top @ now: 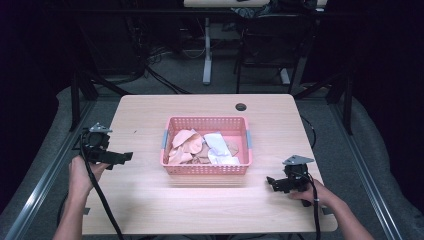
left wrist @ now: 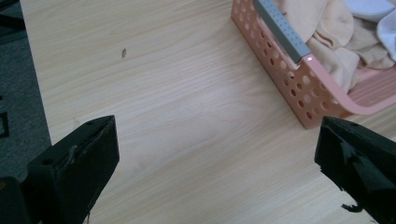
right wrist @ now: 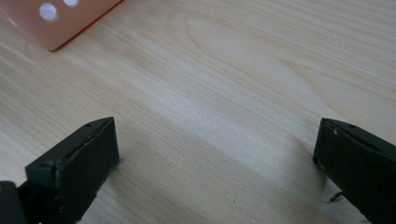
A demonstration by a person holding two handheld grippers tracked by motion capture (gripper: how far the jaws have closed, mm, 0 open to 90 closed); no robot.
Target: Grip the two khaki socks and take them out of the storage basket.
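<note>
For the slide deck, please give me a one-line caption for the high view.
Two open hand-held grippers, left and right, flank a pink perforated plastic basket of peach and white cloths on a light wooden table.

A pale wooden table (top: 150, 107) stands on grey carpet (top: 185, 75), with what seems another desk's leg (top: 207, 50) in the dim room behind.

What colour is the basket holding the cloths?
Pink, with rows of round holes in its walls; the basket shows best in the left gripper view.
</note>
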